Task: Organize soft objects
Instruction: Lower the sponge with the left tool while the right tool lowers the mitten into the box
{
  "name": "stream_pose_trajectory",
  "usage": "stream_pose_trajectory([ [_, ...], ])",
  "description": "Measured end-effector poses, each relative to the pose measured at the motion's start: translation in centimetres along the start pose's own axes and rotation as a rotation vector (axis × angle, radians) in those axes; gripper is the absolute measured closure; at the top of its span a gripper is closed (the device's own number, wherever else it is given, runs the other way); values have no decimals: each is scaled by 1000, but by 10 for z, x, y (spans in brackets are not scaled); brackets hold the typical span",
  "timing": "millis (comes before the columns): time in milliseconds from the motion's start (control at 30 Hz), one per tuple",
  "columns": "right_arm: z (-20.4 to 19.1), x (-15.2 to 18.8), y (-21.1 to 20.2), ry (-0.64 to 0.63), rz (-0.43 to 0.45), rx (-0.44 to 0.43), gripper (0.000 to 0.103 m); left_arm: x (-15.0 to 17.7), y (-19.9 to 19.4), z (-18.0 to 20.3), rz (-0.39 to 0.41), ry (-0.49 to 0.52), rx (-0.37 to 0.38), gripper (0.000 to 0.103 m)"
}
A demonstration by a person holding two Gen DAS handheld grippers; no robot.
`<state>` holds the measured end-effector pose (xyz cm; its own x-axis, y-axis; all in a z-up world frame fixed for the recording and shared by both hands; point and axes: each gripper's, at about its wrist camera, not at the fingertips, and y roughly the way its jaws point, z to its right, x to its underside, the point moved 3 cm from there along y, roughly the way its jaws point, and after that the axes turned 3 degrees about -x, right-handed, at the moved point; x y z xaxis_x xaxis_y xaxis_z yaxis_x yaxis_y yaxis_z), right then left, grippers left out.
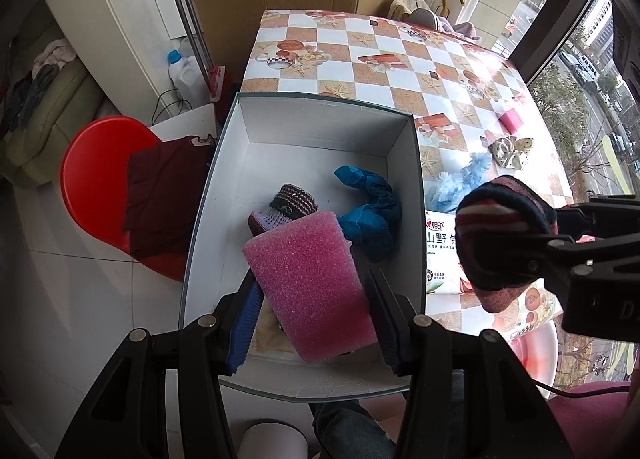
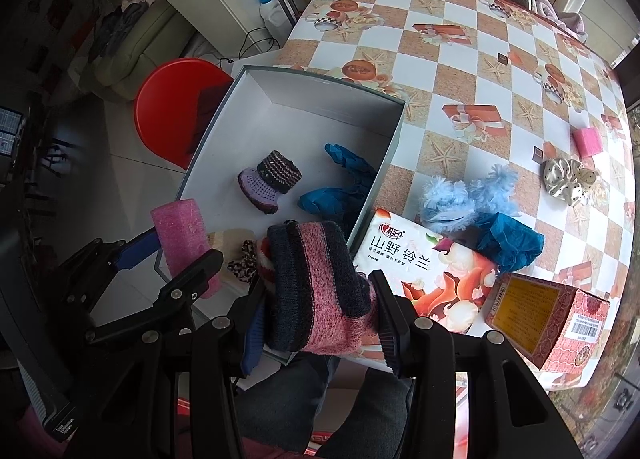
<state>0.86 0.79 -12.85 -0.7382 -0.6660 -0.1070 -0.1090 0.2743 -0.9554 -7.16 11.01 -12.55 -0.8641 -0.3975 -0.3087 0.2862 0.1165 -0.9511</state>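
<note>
we see box floor (image 1: pixel 304 163) partly hidden under pink foam block (image 1: pixel 312 287), pinched by left hand-held gripper (image 1: pixel 312 323); right hand-held gripper (image 2: pixel 320 323) pinches striped knit sock (image 2: pixel 320 291) beside it.

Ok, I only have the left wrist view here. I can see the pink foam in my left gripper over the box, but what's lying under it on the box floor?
Observer: From the right wrist view, a leopard-print scrunchie lies on the box floor, near the pink foam held by the left gripper.
Operator: And what's left on the table past the tissue pack?
Observer: A blue crumpled cloth sits beside the tissue pack, hidden in your view behind the right gripper.
Operator: Anything else near the edge?
Observer: A patterned carton with a barcode.
</note>
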Motion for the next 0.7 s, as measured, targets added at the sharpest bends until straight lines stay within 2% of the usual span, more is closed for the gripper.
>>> stream_pose_trajectory([
  [700,-7,-7,5,-19,-5,-3,55,2,4,-10,-13,-31,1,47],
])
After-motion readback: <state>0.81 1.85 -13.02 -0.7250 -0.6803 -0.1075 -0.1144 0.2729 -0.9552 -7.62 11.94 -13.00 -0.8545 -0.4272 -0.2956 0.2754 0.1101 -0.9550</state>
